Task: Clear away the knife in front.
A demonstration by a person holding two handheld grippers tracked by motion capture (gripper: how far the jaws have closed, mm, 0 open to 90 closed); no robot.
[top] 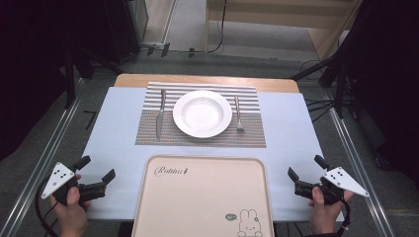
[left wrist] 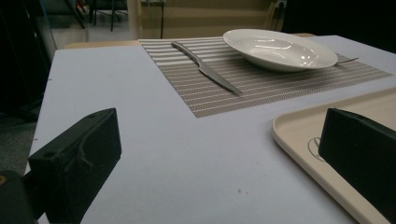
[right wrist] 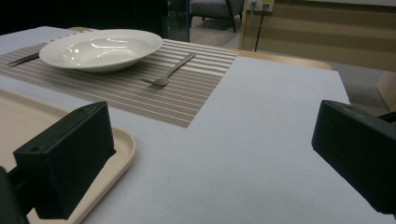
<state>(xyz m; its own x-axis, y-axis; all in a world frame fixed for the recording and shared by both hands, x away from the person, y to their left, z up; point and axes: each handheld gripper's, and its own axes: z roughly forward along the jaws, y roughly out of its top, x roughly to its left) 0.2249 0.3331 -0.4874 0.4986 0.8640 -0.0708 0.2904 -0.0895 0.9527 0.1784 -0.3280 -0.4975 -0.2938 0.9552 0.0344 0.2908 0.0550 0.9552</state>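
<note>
Knife: the knife (top: 160, 112) lies on the left part of the striped placemat (top: 200, 136), just left of the white plate (top: 202, 113), apart from it.
Knife's long axis: it runs away from the person, handle at the far end and blade tip toward the near edge of the placemat.
Fork: the fork (top: 238, 114) lies right of the plate, also lengthwise, tines nearest the person.
Nearer hand: the left tongs (top: 97, 175) sit ahead-left of the knife's side; the right tongs (top: 302, 175) are on the fork's side.
Direction from tongs: both pieces lie forward and inward, beyond the beige tray (top: 202, 197).
Tongs' state: both pairs stand wide open, holding nothing.
Hand pose: each hand rests low at a near corner of the table (top: 113, 128), tongs roughly level, aimed forward and inward.
</note>
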